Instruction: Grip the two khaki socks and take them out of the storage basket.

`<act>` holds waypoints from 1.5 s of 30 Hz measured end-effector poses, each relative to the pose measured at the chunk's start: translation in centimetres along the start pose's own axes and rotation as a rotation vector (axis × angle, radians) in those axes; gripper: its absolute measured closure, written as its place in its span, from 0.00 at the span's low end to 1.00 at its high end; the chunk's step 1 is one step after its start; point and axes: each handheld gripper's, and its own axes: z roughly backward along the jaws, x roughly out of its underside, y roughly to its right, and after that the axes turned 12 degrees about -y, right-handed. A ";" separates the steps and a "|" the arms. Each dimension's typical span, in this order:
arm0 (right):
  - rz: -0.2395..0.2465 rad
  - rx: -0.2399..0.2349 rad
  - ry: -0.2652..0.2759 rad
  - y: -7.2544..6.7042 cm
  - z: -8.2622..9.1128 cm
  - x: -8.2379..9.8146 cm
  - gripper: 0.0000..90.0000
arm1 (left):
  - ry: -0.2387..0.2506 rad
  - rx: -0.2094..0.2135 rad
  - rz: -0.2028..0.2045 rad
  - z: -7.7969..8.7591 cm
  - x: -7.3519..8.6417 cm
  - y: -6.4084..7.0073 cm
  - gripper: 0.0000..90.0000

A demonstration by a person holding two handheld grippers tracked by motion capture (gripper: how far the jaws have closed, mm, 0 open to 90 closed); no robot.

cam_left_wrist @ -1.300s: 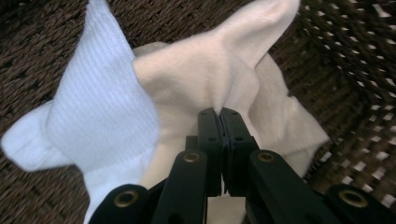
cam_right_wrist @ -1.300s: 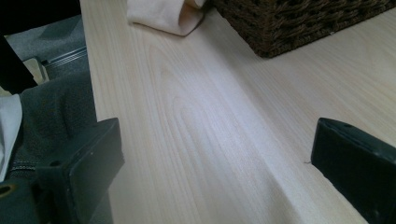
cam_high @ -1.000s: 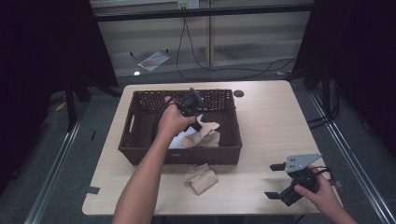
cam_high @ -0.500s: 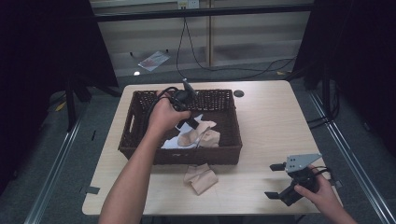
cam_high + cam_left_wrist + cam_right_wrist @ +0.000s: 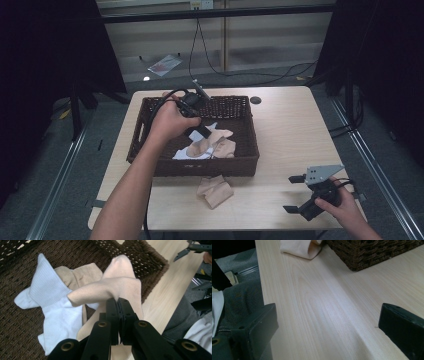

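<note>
A light wooden table (image 5: 290,130) is set on grey carpeted floor (image 5: 60,170), flanked by dark curtains (image 5: 45,45), with black cables (image 5: 210,55) trailed behind

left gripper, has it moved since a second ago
Yes. The left gripper, shut on a beige sock, has shifted left over the wicker basket, toward its left wall.

You've got a dark brown woven basket (image 5: 240,165) on a pale wood-grain table (image 5: 295,130). Inside it are a beige sock (image 5: 120,287), a tan one (image 5: 80,276) and a white ribbed sock (image 5: 52,302). Another beige sock (image 5: 215,191) sits near the table's front edge.
</note>
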 end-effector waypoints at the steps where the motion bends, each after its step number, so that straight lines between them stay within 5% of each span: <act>1: 0.002 0.001 0.000 0.0 0.0 0.0 0.02 | 0.000 0.002 -0.004 0.2 0.0 0.2 0.98; 10: 0.001 -0.002 -0.002 0.0 0.0 0.0 0.02 | -0.001 0.037 -0.035 1.3 0.6 1.3 0.98; 22: 0.001 0.001 0.002 0.0 -0.1 0.0 0.02 | -0.021 0.031 -0.071 2.5 1.1 2.3 0.98; 45: -0.003 -0.006 -0.004 0.0 -0.3 -0.1 0.02 | -0.016 0.052 -0.157 2.2 1.7 4.4 0.97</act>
